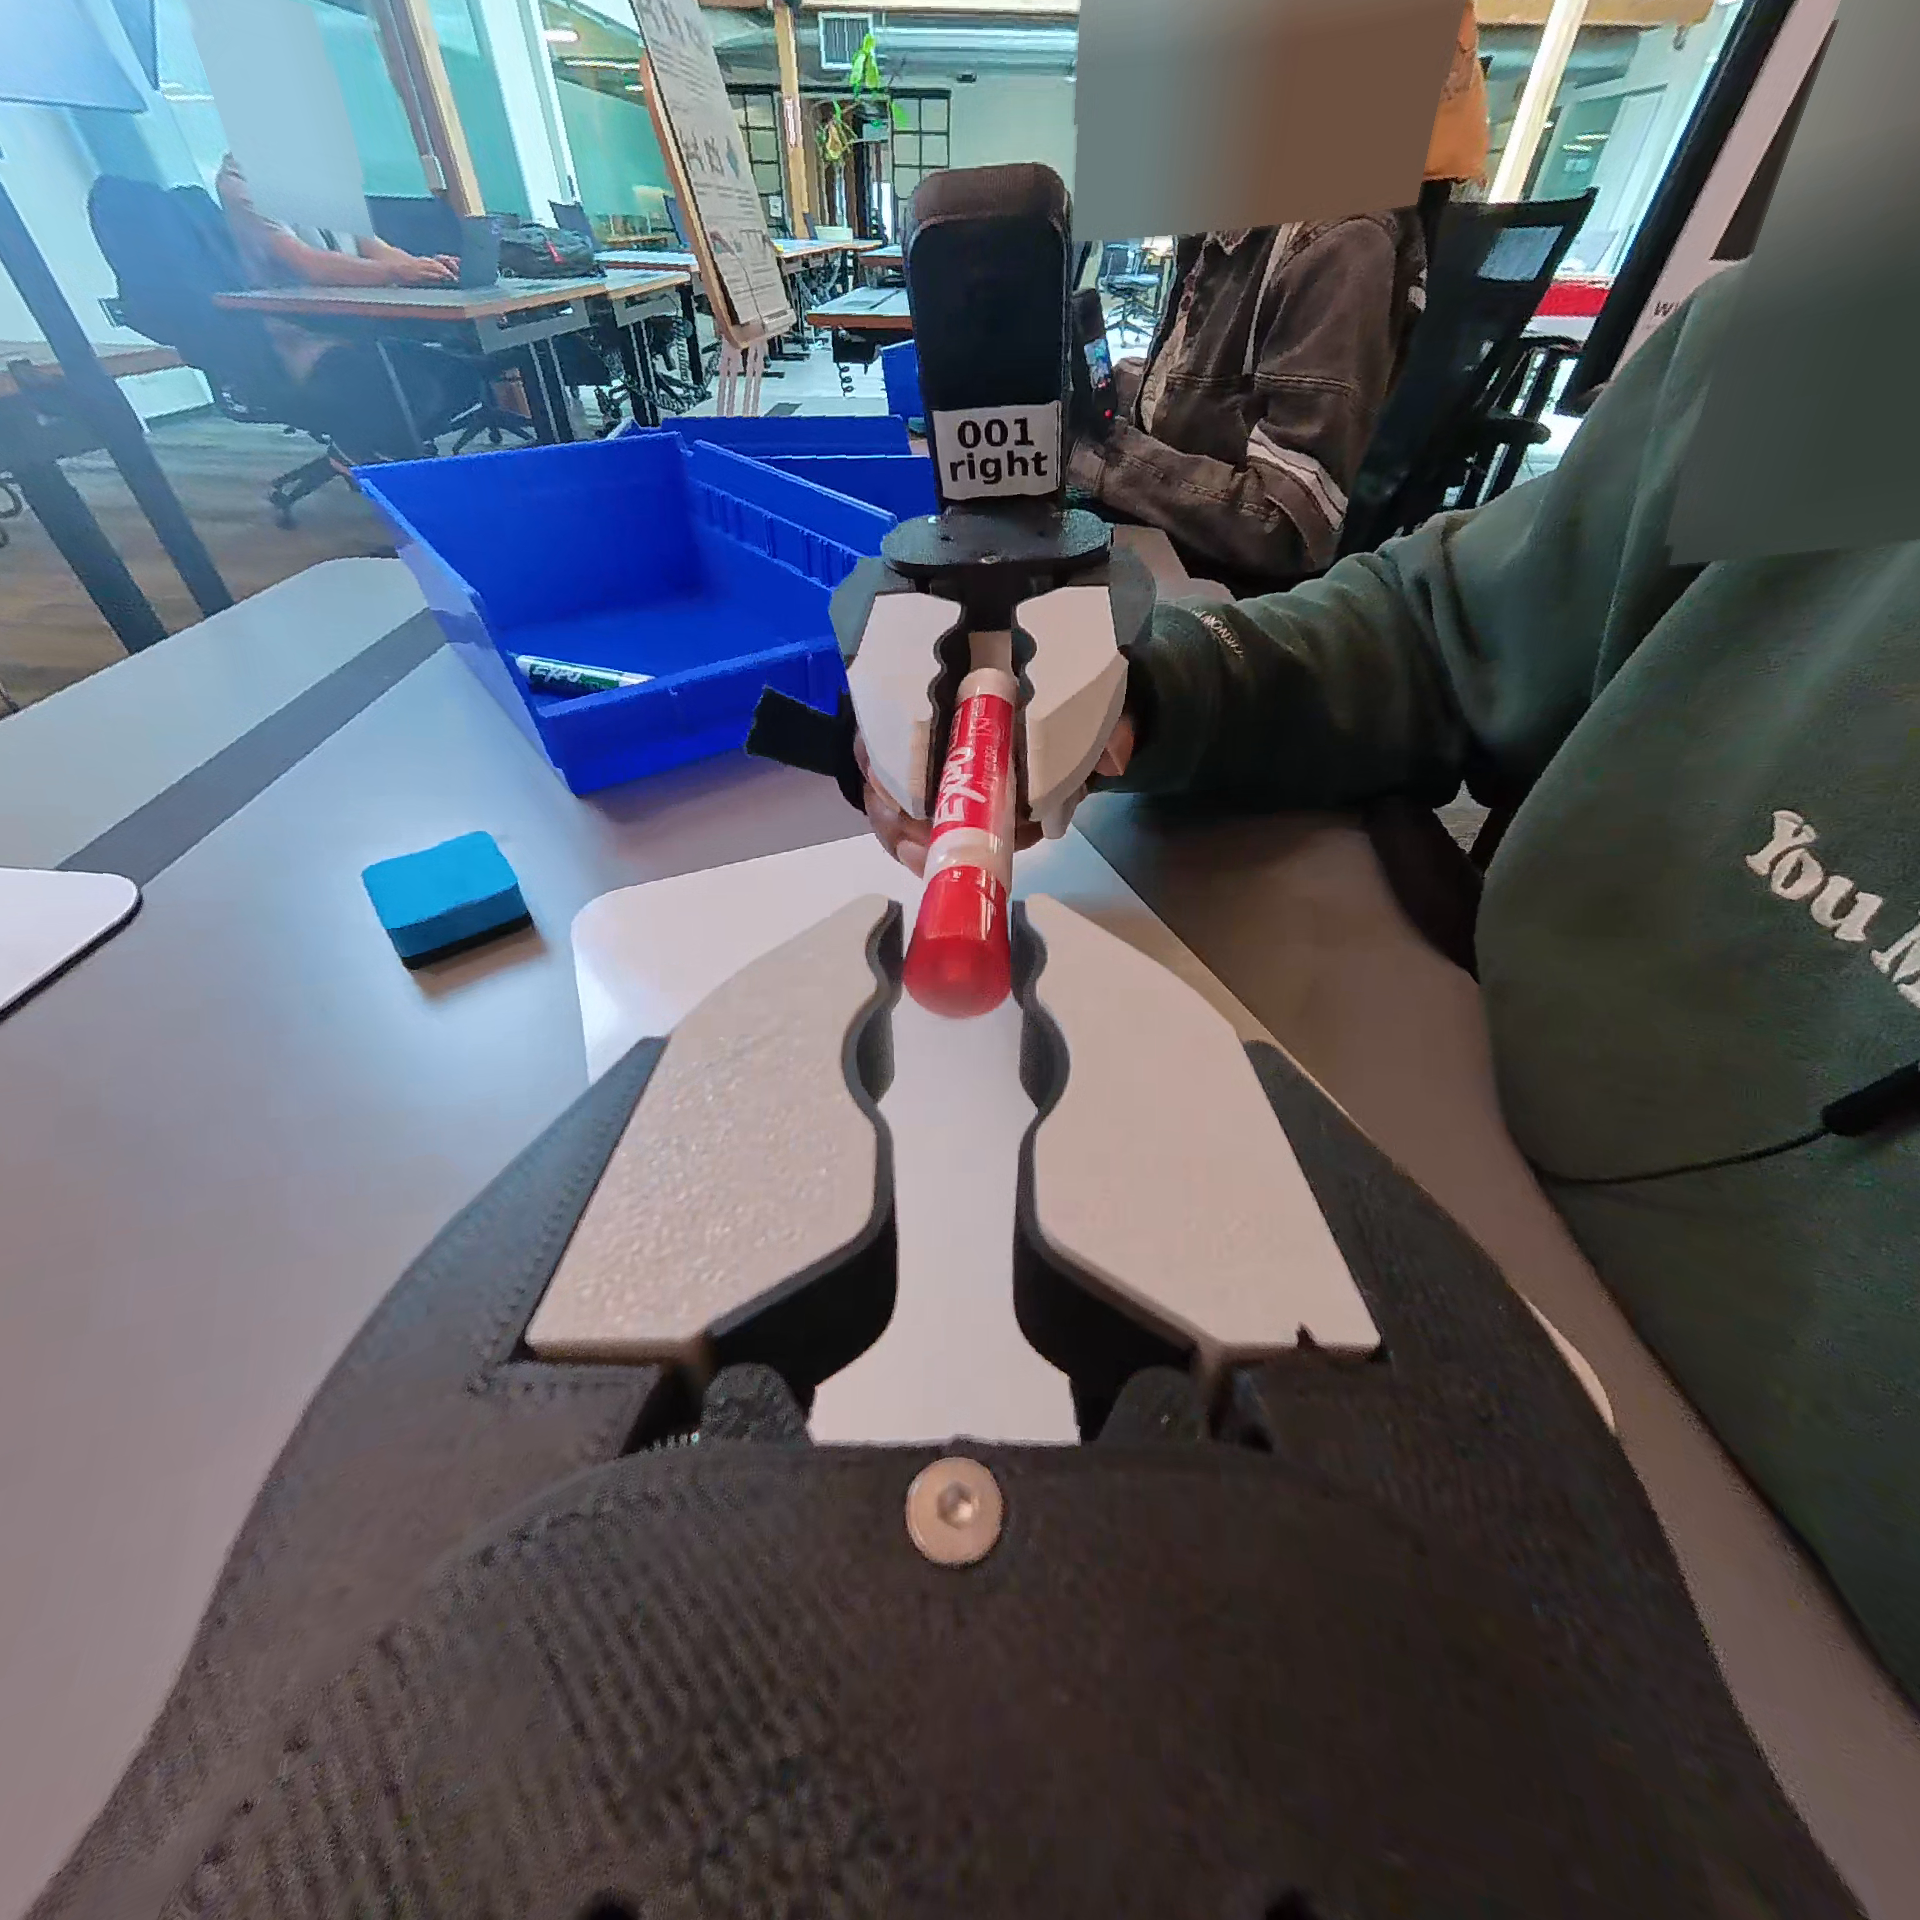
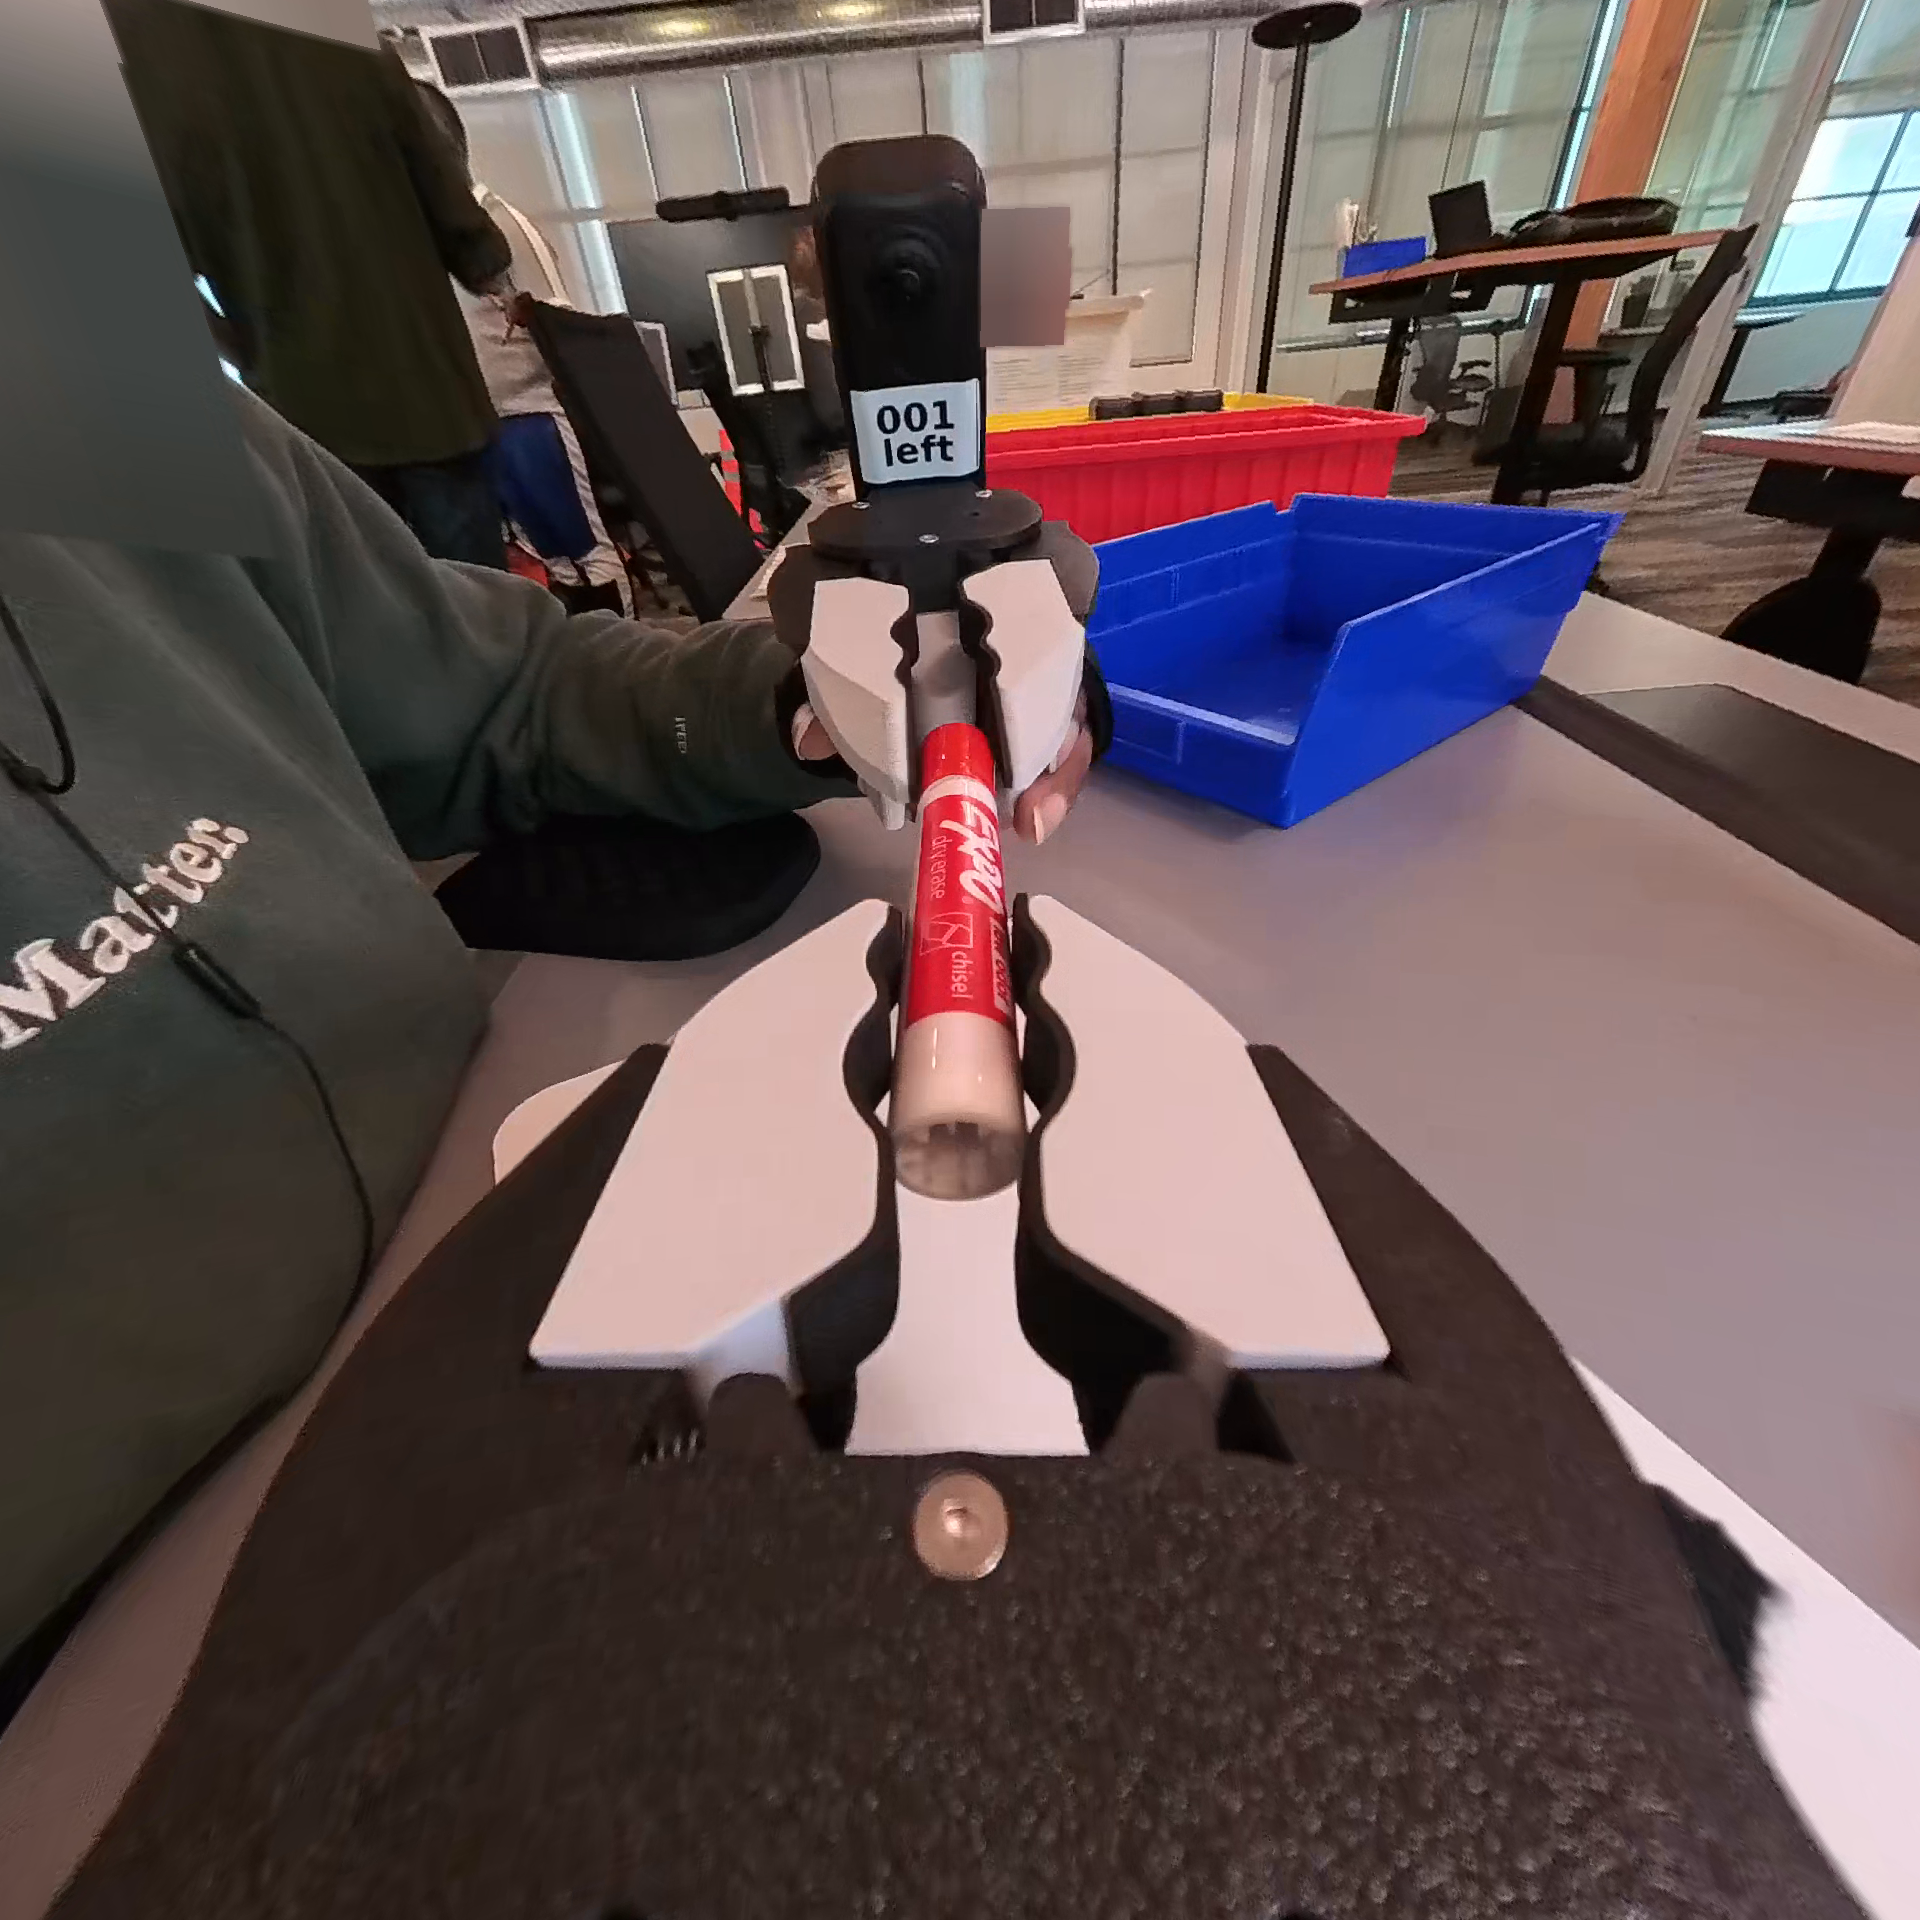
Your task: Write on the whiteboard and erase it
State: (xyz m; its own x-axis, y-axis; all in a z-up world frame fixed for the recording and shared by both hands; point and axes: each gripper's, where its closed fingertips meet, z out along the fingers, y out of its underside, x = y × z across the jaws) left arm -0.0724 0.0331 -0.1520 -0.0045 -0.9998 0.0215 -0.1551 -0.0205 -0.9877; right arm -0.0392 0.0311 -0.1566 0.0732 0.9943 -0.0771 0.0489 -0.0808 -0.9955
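The red marker [image 1: 961, 831] runs straight between the two grippers, its long axis in line with both, held above the whiteboard [image 1: 665, 935] that lies flat on the grey surface [image 1: 260, 1091]. The right gripper [image 2: 956, 997] has its fingers [image 2: 748, 1143] closed on the barrel's pale rear end; the left gripper [image 1: 951, 961] has its fingers closed down to the width of the red cap [image 1: 956, 966], gripping it. The cap end points toward the left gripper. White lettering runs along the barrel, and each gripper's camera post carries a white printed sticker. A blue eraser [image 1: 447, 894] sits on the surface just beside the whiteboard's far corner. Near the surface's far edge stands a blue bin [image 1: 623, 582] with a green-capped marker [image 1: 582, 673] lying inside. A person's green sleeve [image 1: 1403, 665] reaches in. Behind it all: an open office with desks, chairs, large windows, and a red bin [image 2: 1195, 457].
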